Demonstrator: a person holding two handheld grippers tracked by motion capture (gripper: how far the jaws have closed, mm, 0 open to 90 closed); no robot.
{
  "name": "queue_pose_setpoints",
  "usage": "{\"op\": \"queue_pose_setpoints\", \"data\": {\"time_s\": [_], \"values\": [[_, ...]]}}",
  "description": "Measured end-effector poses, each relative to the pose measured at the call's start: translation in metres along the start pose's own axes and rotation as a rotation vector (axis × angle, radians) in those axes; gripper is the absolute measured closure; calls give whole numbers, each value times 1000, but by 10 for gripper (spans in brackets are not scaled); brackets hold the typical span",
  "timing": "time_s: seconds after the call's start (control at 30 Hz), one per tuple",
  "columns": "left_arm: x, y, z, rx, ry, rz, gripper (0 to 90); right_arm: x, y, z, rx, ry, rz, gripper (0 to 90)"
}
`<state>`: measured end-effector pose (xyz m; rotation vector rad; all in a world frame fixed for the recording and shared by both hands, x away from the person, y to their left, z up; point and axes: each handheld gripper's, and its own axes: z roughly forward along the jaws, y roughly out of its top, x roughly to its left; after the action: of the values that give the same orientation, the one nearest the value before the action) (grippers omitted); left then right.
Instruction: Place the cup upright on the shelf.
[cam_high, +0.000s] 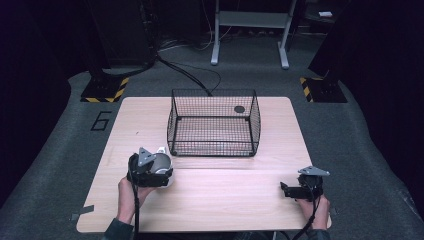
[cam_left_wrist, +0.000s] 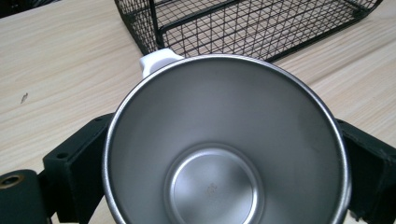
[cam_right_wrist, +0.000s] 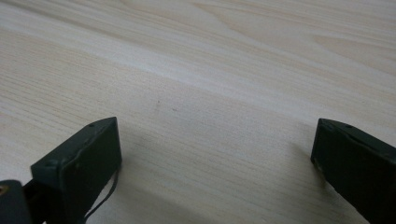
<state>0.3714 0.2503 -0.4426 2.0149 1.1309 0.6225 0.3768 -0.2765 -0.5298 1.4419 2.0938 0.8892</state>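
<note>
Right now you're gripping the steel cup (cam_left_wrist: 229, 149) in your left gripper (cam_high: 150, 170), jaws pressing on either side of its wall, mouth facing the gripper's camera so you're looking straight down into its bare bottom. Its white handle (cam_left_wrist: 158, 61) is pointing toward the black wire basket (cam_high: 214, 122), which is sitting just beyond the cup near the table's (cam_high: 240, 200) far edge. Over on the other side, you're holding your right gripper (cam_high: 300, 190) low over the bare wood, well apart from the cup, jaws spread wide with nothing between them.
</note>
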Motion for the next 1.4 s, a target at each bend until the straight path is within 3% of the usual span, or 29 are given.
{"op": "queue_pose_setpoints", "data": {"time_s": [0.77,1.4], "values": [[-13,29,-15,-17,-116,86,61,1,0,1,-3,13,-14,0],[-25,60,-13,-37,-191,152,61,1,1,1,2,12,-20,0]]}}
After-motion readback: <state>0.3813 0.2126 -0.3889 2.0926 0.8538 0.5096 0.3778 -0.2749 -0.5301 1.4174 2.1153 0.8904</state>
